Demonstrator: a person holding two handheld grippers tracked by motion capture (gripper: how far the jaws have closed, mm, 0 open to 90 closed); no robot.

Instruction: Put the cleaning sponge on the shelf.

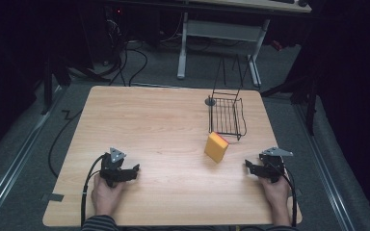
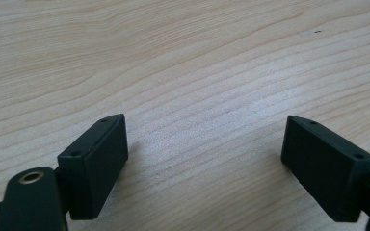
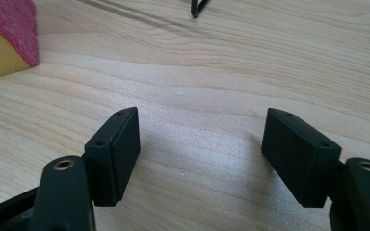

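A yellow sponge (image 1: 216,147) with a red scouring side stands on edge on the wooden table (image 1: 164,125), just in front of a black wire rack (image 1: 226,114). My left gripper (image 1: 134,172) rests low at the table's front left, open, with bare wood between its jaws (image 2: 204,130). At the front right my right gripper (image 1: 249,167) is open too, a short way right of the sponge. In the right gripper view the sponge's corner (image 3: 7,36) sits at the upper left, beyond the open jaws (image 3: 200,122).
A foot of the wire rack (image 3: 198,8) shows at the top of the right gripper view. A small dark disc (image 1: 210,102) lies by the rack's far left corner. Beyond the table stand a white desk frame (image 1: 221,33) and floor cables (image 1: 135,62).
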